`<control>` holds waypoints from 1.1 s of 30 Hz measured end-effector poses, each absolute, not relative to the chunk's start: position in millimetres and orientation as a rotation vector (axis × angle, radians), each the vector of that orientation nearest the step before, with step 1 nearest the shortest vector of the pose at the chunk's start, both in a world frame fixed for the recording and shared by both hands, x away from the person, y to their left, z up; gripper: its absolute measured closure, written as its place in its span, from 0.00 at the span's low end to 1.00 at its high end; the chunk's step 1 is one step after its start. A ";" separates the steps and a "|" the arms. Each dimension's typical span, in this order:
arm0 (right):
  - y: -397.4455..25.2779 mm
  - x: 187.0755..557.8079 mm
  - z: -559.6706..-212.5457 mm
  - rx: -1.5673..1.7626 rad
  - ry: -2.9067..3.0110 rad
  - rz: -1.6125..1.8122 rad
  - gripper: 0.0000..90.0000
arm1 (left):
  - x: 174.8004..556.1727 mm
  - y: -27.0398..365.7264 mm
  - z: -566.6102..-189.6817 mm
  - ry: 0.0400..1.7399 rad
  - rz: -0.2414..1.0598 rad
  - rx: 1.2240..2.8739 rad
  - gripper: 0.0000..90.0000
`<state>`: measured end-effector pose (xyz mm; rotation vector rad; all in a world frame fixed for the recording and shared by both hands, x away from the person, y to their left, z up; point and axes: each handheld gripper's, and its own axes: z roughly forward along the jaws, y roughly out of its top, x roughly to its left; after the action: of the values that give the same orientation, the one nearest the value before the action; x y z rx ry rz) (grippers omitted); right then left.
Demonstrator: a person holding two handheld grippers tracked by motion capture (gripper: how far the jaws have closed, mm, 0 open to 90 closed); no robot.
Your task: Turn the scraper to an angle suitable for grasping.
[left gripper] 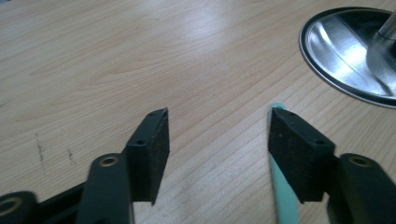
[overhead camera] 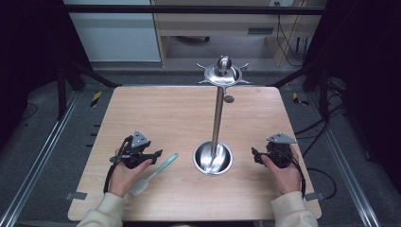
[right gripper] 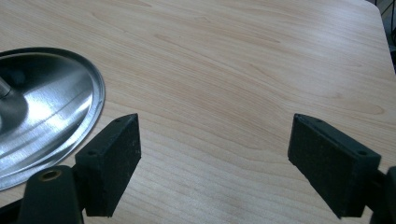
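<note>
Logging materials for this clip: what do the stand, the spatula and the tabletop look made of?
Stand: polished metal, probably stainless steel, mirror-like reflections in its base. Spatula: matte mint green, likely silicone or plastic. Tabletop: pale wood grain, possibly laminate.

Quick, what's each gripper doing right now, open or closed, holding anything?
Left gripper: open, holding nothing; spatula lies beside one finger.
Right gripper: open, empty.

A teal spatula [overhead camera: 153,174] lies beside the left gripper [overhead camera: 156,153], near the steel stand [overhead camera: 213,158].
</note>
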<state>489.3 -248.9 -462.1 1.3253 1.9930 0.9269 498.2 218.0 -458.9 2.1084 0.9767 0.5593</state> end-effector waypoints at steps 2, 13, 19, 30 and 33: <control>-248.5 489.1 -462.0 1.327 1.991 0.928 0.20 | 497.1 215.3 -459.4 0.954 0.546 2.138 0.61; -246.9 488.1 -463.4 1.334 2.003 0.929 0.20 | 493.0 200.9 -463.1 0.836 0.450 2.250 1.00; -243.9 490.0 -465.4 1.333 2.018 0.915 0.20 | 494.8 192.7 -470.4 0.831 0.441 2.289 1.00; -241.3 490.3 -466.2 1.314 2.032 0.914 0.20 | 502.7 185.2 -481.7 0.834 0.447 2.337 1.00; -241.5 490.4 -466.2 1.317 2.031 0.910 0.20 | 503.7 183.9 -483.9 0.839 0.450 2.345 1.00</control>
<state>490.4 -241.5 -466.2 1.3165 2.0314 0.9098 503.7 183.9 -483.9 2.3453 0.8394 0.4500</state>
